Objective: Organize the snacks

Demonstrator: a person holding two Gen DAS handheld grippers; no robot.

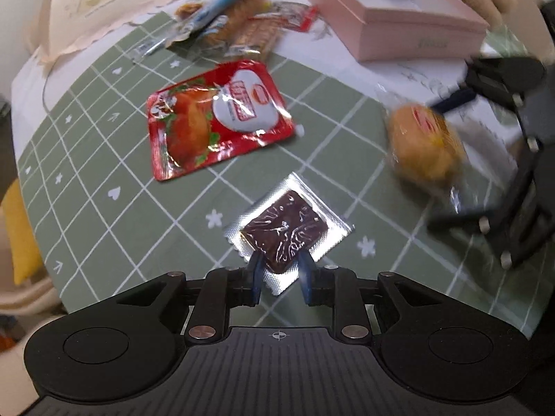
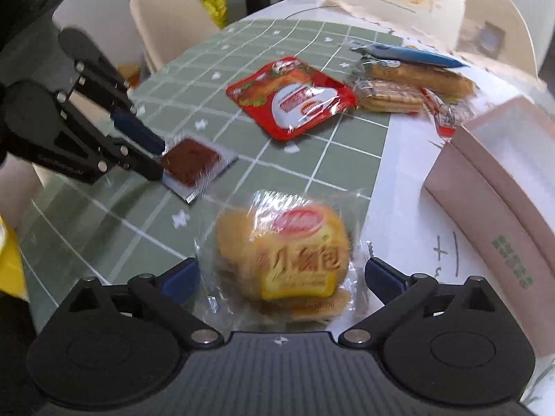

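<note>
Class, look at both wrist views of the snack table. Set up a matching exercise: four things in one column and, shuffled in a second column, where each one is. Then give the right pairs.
Things
1. dark snack in a silver packet
2. small bread in clear wrap
3. red pouch
4. pink box

Places
A. lying flat on the green checked cloth, no gripper near it
B. between the wide-open right gripper fingers
C. standing open on the white part of the table
D. between the narrow left gripper fingers

Pairs: 1-D, 2-B, 3-A, 4-C
</note>
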